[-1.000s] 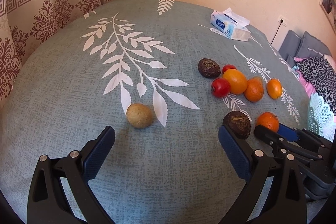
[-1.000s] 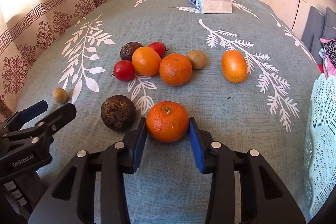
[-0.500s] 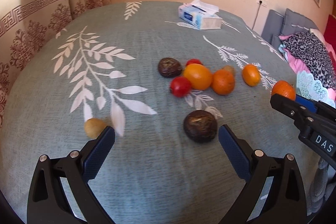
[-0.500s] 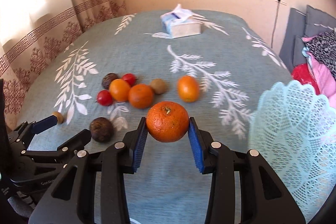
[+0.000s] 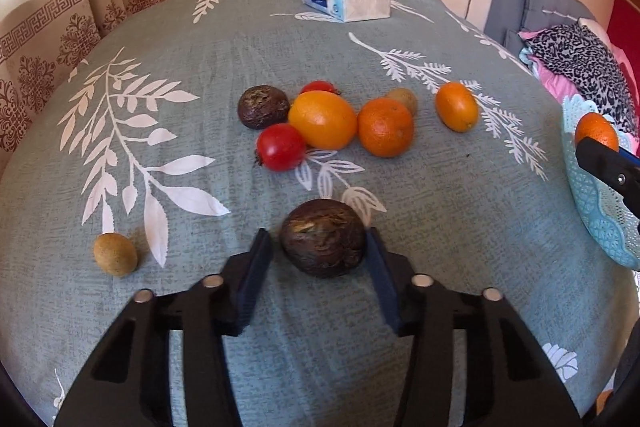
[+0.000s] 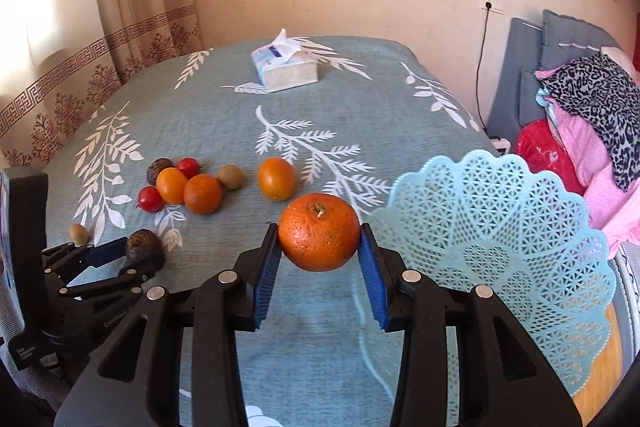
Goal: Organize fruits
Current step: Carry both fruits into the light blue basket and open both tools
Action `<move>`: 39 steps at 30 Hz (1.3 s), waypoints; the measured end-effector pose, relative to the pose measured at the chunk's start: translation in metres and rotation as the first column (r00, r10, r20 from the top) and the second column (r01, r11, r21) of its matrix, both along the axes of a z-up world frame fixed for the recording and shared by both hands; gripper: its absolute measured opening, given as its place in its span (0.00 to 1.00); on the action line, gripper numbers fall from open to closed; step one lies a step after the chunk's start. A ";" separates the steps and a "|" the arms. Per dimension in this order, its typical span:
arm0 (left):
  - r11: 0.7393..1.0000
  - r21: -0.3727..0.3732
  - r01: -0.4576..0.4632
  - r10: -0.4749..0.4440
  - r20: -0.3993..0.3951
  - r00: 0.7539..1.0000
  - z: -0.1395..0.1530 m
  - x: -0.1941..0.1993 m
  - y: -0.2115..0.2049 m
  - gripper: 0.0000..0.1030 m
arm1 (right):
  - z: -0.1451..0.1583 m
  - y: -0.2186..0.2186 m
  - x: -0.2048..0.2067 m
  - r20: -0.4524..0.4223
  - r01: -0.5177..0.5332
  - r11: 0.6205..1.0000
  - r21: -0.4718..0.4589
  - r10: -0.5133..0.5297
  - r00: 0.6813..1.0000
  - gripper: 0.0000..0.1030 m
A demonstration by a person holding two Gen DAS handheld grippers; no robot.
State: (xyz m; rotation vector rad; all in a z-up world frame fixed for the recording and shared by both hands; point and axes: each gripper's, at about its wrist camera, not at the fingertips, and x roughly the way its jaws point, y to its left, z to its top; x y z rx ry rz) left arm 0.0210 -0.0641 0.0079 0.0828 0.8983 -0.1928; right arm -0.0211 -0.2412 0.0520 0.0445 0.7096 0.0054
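Our right gripper [image 6: 319, 257] has its fingers closed on the orange [image 6: 319, 231] at its widest girth, lifted off the tabletop [image 6: 328, 107], just beside the blue basket [image 6: 500, 239]. Firm, pebbled rind — we judge it grips well, moderate weight. Our left gripper [image 5: 320, 267] straddles the dark wrinkled fruit [image 5: 322, 237], still on the cloth well short of the basket; fingers partly open, right pad near touching. Likely light, brittle-shelled — squeeze gently across the middle.
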 end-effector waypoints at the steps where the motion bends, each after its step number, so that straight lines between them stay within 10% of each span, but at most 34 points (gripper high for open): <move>1: 1.000 0.008 -0.001 0.001 0.003 1.000 0.000 -0.001 -0.002 0.42 | 0.000 -0.004 -0.001 0.000 0.010 1.000 0.000 -0.010 1.000 0.39; 39: 0.949 0.087 0.304 -0.314 0.163 0.935 0.054 -0.027 -0.159 0.42 | 0.006 -0.123 -0.055 0.080 0.350 0.936 -0.034 -0.347 0.935 0.46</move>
